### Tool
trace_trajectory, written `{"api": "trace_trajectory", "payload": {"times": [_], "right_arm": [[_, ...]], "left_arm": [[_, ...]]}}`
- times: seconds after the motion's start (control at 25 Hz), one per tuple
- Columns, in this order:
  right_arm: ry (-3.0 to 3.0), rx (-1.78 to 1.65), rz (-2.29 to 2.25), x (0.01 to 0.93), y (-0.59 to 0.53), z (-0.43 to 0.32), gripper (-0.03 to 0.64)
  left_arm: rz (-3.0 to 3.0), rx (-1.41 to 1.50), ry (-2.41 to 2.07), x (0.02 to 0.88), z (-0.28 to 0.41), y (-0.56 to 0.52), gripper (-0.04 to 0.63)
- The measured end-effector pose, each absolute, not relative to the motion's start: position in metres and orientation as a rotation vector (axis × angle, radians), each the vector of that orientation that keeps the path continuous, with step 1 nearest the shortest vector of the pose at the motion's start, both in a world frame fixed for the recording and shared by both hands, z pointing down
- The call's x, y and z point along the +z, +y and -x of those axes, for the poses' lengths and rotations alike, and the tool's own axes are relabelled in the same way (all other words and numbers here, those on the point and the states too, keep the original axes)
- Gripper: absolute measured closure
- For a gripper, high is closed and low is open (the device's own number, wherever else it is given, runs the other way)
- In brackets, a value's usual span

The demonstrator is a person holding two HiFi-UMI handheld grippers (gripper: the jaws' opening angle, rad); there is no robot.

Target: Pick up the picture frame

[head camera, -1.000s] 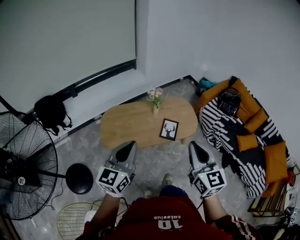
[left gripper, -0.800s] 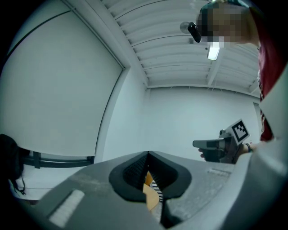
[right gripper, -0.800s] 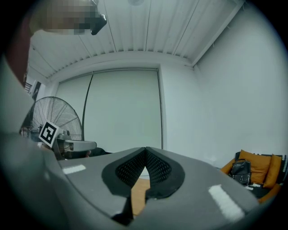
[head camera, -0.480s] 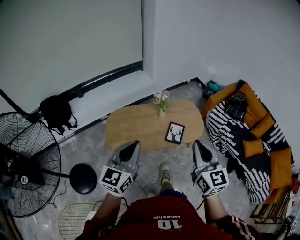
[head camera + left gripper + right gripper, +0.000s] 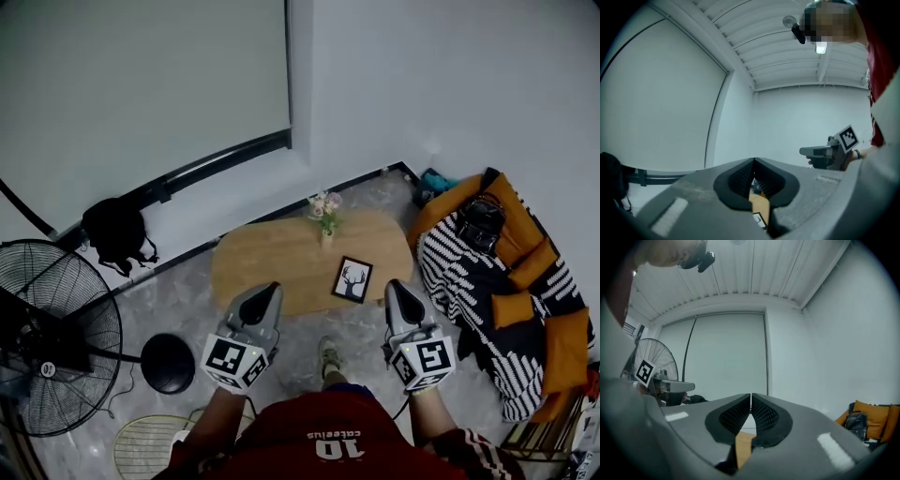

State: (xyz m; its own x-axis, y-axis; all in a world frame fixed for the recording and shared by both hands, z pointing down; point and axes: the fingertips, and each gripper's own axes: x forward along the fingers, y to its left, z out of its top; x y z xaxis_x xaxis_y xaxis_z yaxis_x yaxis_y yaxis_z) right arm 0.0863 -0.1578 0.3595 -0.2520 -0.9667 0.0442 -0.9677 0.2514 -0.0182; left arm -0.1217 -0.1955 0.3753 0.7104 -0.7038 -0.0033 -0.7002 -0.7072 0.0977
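The picture frame (image 5: 353, 279), black-edged with a deer print, lies on the right part of the oval wooden table (image 5: 272, 262). Both grippers are held level in front of the table's near edge. My left gripper (image 5: 266, 292) is shut and empty, left of the frame; in its own view its pads (image 5: 743, 177) meet, with a strip of table below them. My right gripper (image 5: 395, 287) is just right of the frame and apart from it. In the right gripper view (image 5: 751, 397) a hairline slit shows as its jaws start opening, with nothing between them.
A small vase of flowers (image 5: 325, 211) stands at the table's far edge. A sofa with a striped throw and orange cushions (image 5: 487, 291) fills the right side. A standing fan (image 5: 47, 337), a black bag (image 5: 117, 230) and a round black base (image 5: 167, 361) are on the left.
The person has stepped toward the table, so the table and frame sit nearer the grippers. Both grippers went forward with the person and hold nothing.
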Motion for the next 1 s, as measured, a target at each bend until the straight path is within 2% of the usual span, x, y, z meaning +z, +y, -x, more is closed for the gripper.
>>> {"api": "trace_trajectory", "payload": {"times": [0.2,0.24,0.44,0.56,0.64,1.0], "right_arm": [[-2.487,0.04,-1.878,0.355,-0.182,-0.093,0.576],[-2.489,0.036,-1.874,0.354,-0.186,-0.094,0.547],[-2.486,0.07,-1.874,0.36,-0.199,-0.1,0.488],[-2.475,0.118,-1.892,0.365,-0.207,-0.104,0.48],[-2.458,0.114,-1.893,0.369,-0.209,-0.105,0.437],[-2.422,0.208,-1.915,0.4,-0.226,-0.125,0.425]], "left_arm": [[-2.823,-0.057,-1.174,0.374,0.109,-0.218,0.592],[-2.826,-0.055,-1.171,0.374,0.106,-0.221,0.592],[-2.828,-0.048,-1.149,0.38,0.099,-0.23,0.592],[-2.834,-0.05,-1.126,0.382,0.093,-0.234,0.592],[-2.843,-0.044,-1.11,0.385,0.089,-0.234,0.592],[-2.832,-0.036,-1.06,0.396,0.07,-0.248,0.592]]}}
